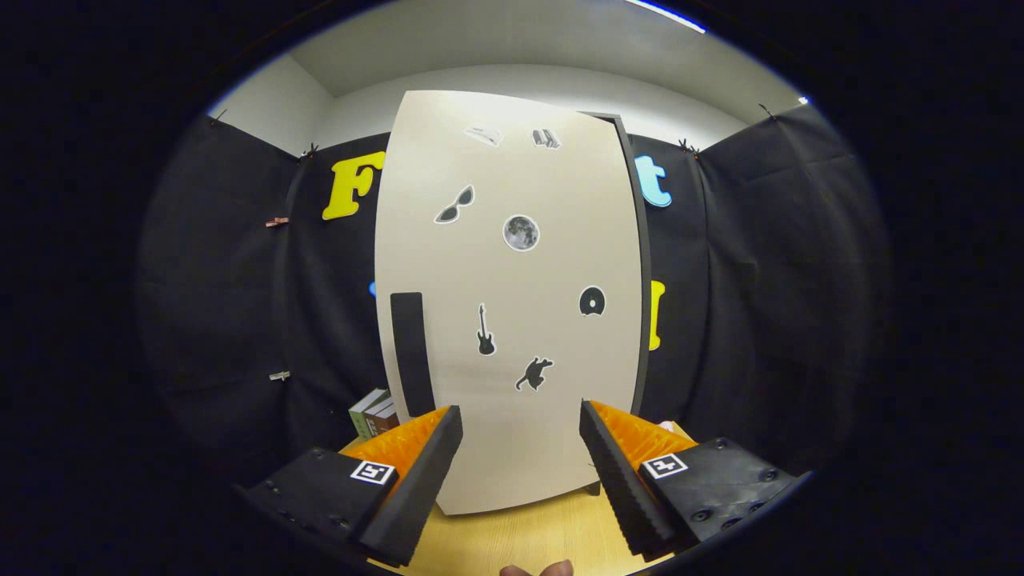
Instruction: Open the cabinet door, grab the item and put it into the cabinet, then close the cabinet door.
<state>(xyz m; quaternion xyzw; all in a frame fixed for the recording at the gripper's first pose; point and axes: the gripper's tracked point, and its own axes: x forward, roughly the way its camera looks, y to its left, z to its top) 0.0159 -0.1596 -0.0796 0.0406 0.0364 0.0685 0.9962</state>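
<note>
A tall cream-white cabinet with a flat, sticker-dotted door [512, 304] stands on the pale wooden tabletop [520, 536], its door sitting flush against a dark frame that shows along the right edge. A long black vertical handle [412, 352] runs down the door's left side, just ahead of the left finger.

The handheld gripper [520, 464] hovers low in front of the door with its 2 fingers spread wide, nothing between them but the door's lower panel and a strip of table.

Beside the cabinet's lower left corner, beyond the left finger, stands a small stack of books with green and brown spines [374, 414] (possibly the item to be stored, though the task does not name it).

A fingertip or 2 of the person's hand [538, 570] peeks in nearest the camera.

With the door closed and the gripper bare, the scene fits either a cabinet awaiting opening or one just closed again; whatever lies inside is hidden.

The risks, as judged from here: the handle is slim and close to the door face, so fingers closing off-centre could slip off it, and a hard pull could drag or tip the free-standing cabinet across the smooth table. A swinging door might also sweep into the nearby books.
</note>
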